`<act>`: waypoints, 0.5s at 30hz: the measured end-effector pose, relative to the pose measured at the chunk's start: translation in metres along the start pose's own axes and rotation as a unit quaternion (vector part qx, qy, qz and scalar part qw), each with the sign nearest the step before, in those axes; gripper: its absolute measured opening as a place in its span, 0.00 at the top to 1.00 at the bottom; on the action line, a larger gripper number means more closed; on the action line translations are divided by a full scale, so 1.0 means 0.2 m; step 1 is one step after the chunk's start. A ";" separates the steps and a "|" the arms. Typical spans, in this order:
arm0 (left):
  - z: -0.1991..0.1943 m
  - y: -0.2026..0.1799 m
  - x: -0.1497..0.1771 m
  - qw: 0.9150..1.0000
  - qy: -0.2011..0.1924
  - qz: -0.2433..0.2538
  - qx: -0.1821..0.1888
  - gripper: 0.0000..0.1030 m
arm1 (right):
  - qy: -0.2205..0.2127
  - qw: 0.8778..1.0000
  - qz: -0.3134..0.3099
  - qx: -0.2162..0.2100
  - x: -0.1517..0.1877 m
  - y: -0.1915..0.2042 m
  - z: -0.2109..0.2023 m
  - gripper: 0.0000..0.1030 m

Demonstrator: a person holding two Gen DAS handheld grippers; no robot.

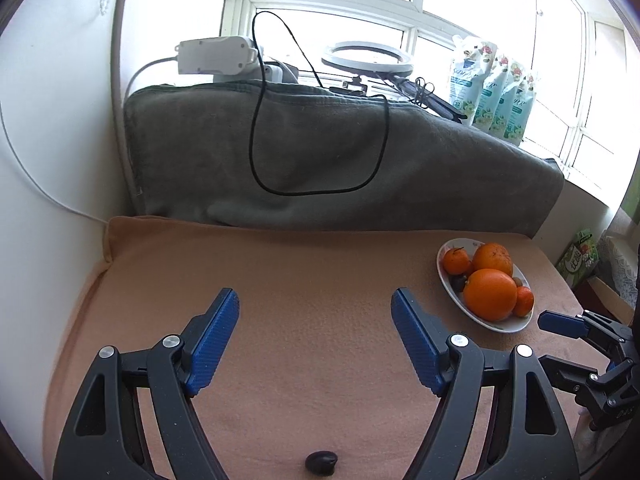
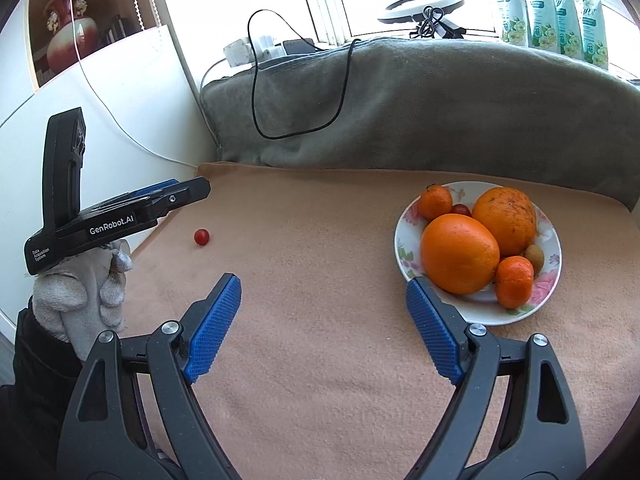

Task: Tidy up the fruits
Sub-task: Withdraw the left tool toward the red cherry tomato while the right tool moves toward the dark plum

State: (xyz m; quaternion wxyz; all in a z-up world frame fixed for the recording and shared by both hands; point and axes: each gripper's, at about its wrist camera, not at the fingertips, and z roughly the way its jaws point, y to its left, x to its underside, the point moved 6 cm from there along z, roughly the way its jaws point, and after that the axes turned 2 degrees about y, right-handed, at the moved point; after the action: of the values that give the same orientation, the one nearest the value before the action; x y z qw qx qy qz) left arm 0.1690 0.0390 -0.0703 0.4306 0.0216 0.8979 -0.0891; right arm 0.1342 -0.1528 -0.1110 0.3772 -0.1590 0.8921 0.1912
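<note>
A flowered white plate (image 2: 405, 257) sits on the tan cloth at the right and holds two big oranges (image 2: 460, 254), two small tangerines (image 2: 515, 282), a cherry tomato (image 2: 461, 210) and a small brownish fruit (image 2: 535, 257). My right gripper (image 2: 324, 286) is open and holds nothing, its right finger close to the plate's near rim. A loose red cherry tomato (image 2: 201, 237) lies on the cloth at the left, just below my left gripper (image 2: 192, 190). In the left wrist view my left gripper (image 1: 316, 300) is open over bare cloth, with a small dark round thing (image 1: 321, 462) behind its fingertips. The plate (image 1: 500, 326) and right gripper (image 1: 544, 340) are at the right.
A grey blanket (image 2: 440, 112) with a black cable (image 2: 260, 120) rises behind the cloth. A ring light (image 1: 366, 56), refill pouches (image 1: 492, 92) and a white power strip (image 1: 216, 56) stand by the window. A white wall (image 1: 48, 160) bounds the left. A gloved hand (image 2: 88, 288) holds the left gripper.
</note>
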 end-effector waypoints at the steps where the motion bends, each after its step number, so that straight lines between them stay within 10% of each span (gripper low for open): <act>1: 0.00 0.04 0.01 1.000 0.001 -0.005 -0.005 0.24 | 0.003 1.000 -0.005 -0.005 0.00 0.03 0.02 0.16; 15: 0.06 0.44 0.21 0.996 0.038 -0.075 -0.030 0.37 | 0.058 0.994 -0.068 -0.064 0.09 0.41 0.29 0.24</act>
State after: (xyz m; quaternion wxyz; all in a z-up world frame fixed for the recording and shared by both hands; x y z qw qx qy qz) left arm 0.1626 0.1222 -0.1236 0.3885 -0.0550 0.9150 -0.0936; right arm 0.1234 -0.0562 -0.1433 0.3258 -0.2540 0.8857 0.2118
